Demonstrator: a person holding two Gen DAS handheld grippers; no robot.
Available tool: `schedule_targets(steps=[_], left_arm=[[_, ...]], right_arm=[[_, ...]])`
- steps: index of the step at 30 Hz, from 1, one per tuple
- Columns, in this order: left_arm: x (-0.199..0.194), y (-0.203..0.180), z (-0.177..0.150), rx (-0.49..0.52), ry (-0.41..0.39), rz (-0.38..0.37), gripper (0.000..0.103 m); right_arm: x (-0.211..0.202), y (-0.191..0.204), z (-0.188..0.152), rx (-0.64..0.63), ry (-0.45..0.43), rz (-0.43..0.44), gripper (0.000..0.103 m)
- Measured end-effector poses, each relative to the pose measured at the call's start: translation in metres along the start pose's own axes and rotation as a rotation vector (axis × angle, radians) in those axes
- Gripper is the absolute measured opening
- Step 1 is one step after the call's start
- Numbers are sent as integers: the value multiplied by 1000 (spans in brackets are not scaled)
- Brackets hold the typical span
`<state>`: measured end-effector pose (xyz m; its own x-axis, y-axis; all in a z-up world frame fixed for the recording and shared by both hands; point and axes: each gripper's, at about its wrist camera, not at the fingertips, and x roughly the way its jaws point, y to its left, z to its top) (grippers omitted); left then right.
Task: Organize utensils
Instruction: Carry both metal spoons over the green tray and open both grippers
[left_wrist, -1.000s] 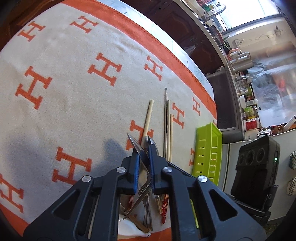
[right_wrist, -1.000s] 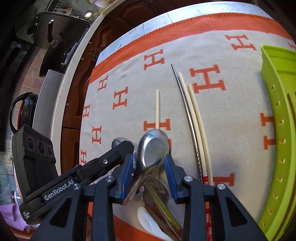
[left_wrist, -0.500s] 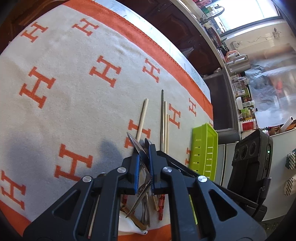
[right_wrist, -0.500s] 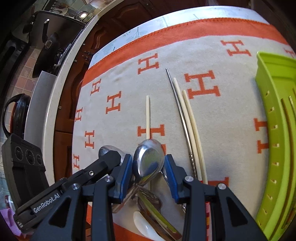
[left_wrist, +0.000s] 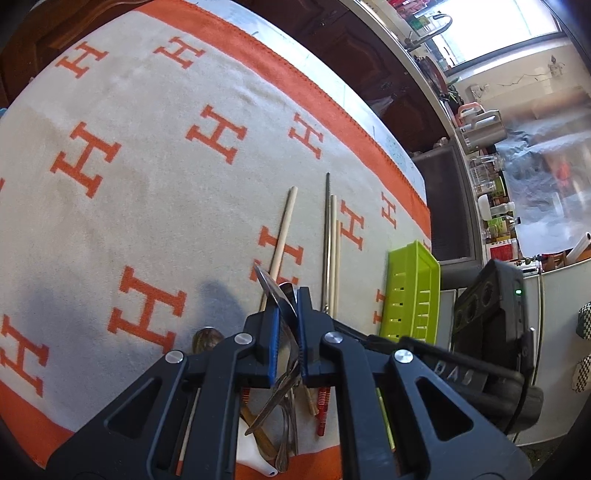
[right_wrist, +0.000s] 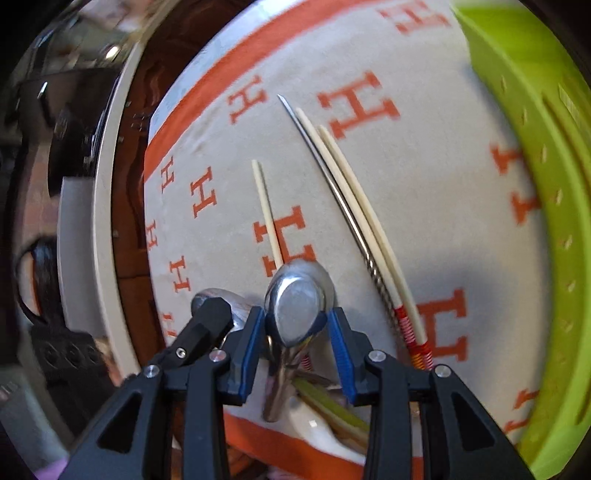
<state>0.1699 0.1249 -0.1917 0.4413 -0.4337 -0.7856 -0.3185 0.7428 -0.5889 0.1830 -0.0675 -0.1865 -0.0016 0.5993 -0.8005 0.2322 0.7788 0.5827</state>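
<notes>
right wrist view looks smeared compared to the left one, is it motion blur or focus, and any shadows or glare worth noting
Right wrist view: smear streaks across the cloth and green tray, while the right gripper and its spoon stay crisp, so likely motion blur; the spoon bowl glares. Left wrist view: sharp, with a soft shadow left of the left gripper and a blown-out window.

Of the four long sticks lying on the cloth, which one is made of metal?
The thin grey chopstick, lying against the left side of the cream pair; the lone stick is also cream.
</notes>
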Motion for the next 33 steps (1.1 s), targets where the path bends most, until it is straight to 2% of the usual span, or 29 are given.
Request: schedule_targets(steps=[2,5,7,9,12,18,20,21,22,28,33], left_arm=[[2,6,-1,-21,8,-5,6],[4,10,0,-35,14,-9,6],[3,11,-1,-36,12,1,6],[3,10,-1,-37,18,-17,6],[-3,4,-1,-15,3,-17,5],[-23,-7,1,22,-17,-17,5],[-34,-9,1,32,-27,-22,4],[-40,-10,1,35,-34,-23,4],[-45,-10,2,36,-38,-27,4],[-73,-7,5,29,-53,-49,3],[-83,-7,3,31,-58,-53,3]], right_arm=[[3,-14,0,81,15,86,36],[2,-19,-5,110,-7,150,32],[-5,-16,-8,87,-42,174,1],[-12,-9,-10,51,-55,180,0],[-19,-2,-15,2,-91,122,0],[-23,-5,-14,-27,-95,56,5],[-24,-4,-15,-59,-115,17,17],[-25,-2,-16,-81,-124,-6,30],[-26,1,-17,-115,-136,-31,36],[-16,22,-32,-309,-141,-154,37],[0,22,-33,-367,-136,-239,37]])
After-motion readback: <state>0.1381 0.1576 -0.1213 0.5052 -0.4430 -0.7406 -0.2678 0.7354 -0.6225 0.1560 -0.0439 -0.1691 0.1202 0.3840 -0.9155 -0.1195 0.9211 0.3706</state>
